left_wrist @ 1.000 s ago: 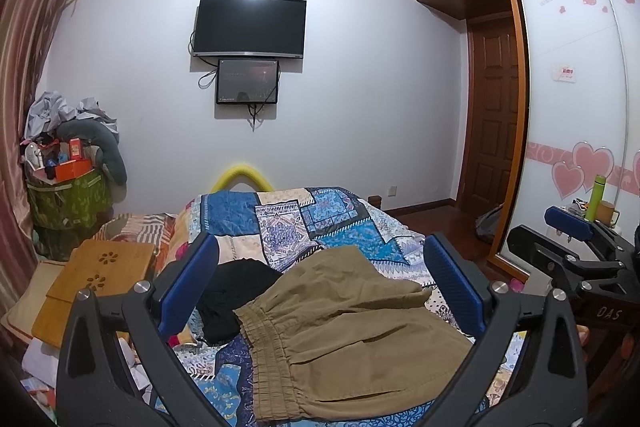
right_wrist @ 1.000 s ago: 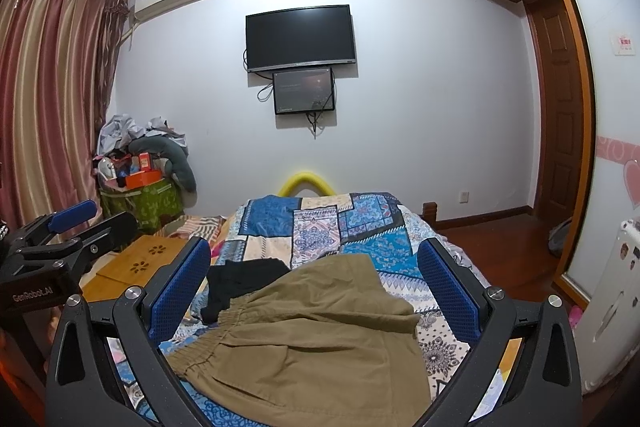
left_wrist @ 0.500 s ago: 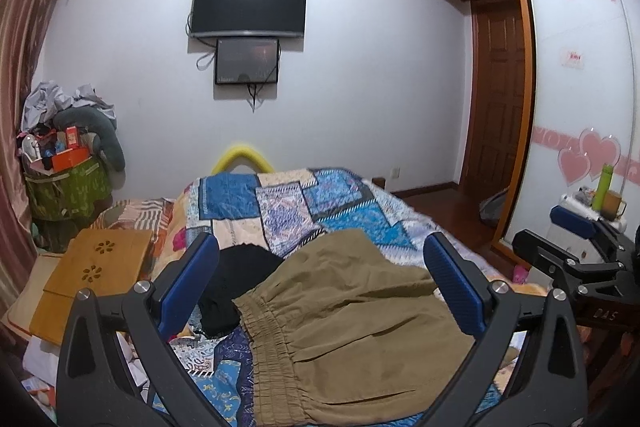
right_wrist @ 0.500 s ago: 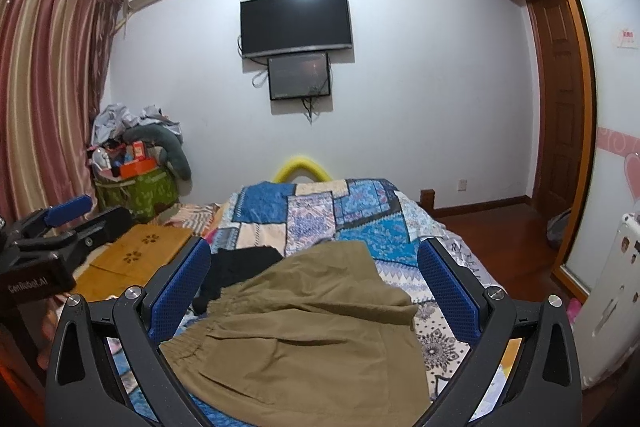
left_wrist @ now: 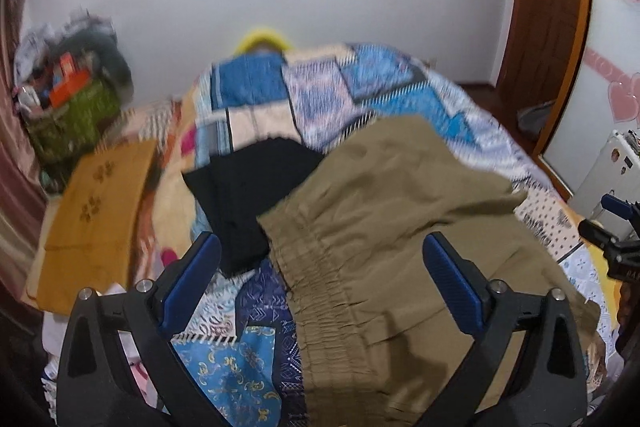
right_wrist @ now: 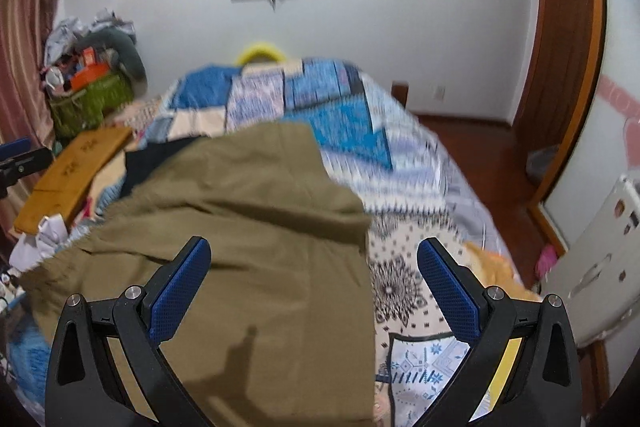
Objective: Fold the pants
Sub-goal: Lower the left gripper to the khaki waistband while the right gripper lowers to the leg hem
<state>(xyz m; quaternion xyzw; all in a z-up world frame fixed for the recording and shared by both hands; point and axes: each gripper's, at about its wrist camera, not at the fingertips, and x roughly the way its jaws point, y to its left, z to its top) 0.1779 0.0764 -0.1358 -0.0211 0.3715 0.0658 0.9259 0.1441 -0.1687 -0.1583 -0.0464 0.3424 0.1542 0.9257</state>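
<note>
Khaki pants [left_wrist: 400, 247] are lying across the bed's [left_wrist: 320, 95] near edge; left gripper [left_wrist: 320, 267] and right gripper [right_wrist: 312, 267] are hovering above, jaws wide, holding nothing.

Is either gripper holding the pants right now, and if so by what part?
Nothing is held. The left gripper and right gripper are both open above the khaki pants, which lie on the quilt.

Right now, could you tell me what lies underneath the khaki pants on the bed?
The khaki pants lie on the patchwork quilt, and their waistband corner overlaps the edge of a black garment. Whatever else sits beneath the pants is covered and cannot be seen.
</note>
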